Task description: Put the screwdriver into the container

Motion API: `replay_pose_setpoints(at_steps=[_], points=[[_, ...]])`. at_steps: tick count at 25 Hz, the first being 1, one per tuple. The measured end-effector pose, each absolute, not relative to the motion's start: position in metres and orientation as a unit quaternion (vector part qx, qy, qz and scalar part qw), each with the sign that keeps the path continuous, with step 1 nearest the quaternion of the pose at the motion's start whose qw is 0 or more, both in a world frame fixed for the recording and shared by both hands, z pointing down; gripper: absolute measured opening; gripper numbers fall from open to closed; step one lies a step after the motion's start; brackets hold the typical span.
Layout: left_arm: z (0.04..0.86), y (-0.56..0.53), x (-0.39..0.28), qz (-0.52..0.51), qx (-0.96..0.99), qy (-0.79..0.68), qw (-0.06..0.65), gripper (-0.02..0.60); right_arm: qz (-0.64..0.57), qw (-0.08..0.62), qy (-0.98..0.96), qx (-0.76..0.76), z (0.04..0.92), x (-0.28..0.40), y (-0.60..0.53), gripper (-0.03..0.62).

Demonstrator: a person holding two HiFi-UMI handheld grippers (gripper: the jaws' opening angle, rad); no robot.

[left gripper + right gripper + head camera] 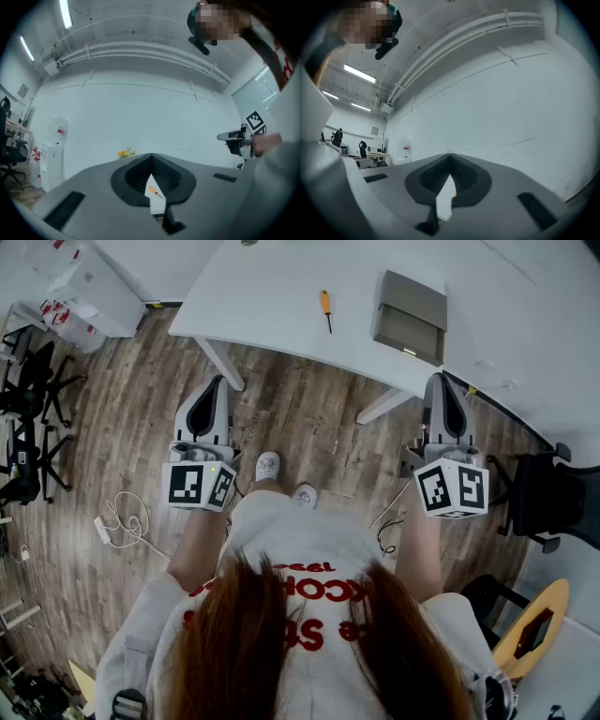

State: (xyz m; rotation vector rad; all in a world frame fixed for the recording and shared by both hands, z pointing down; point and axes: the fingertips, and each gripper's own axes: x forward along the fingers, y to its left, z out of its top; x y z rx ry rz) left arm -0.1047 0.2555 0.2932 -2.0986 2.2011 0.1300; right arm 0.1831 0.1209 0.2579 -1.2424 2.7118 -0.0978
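An orange-handled screwdriver [325,307] lies on the white table [272,296], to the left of a grey box-shaped container [410,306]. Both grippers are held over the wooden floor, short of the table's front edge and apart from both objects. My left gripper [214,388] has its jaws shut with nothing in them. In the left gripper view a slit below the closed tips [151,157] shows the screwdriver [152,190] far off. My right gripper [444,382] is shut and empty too; in its own view [449,155] a speck of the orange screwdriver [455,194] shows.
Table legs [220,362] stand just ahead of the grippers. Black office chairs [28,399] fill the left, another chair [553,498] the right. A white cable and plug [117,521] lie on the floor. A white cabinet [94,292] stands at the back left.
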Motion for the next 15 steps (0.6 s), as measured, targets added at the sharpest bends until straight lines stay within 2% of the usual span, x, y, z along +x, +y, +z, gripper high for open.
replay_pose_setpoints(at_steps=[15], points=[[0.286, 0.255, -0.094, 0.034, -0.677, 0.732, 0.061, 0.000, -0.049, 0.110, 0.920, -0.374, 0.254, 0.185, 0.122, 0.003]])
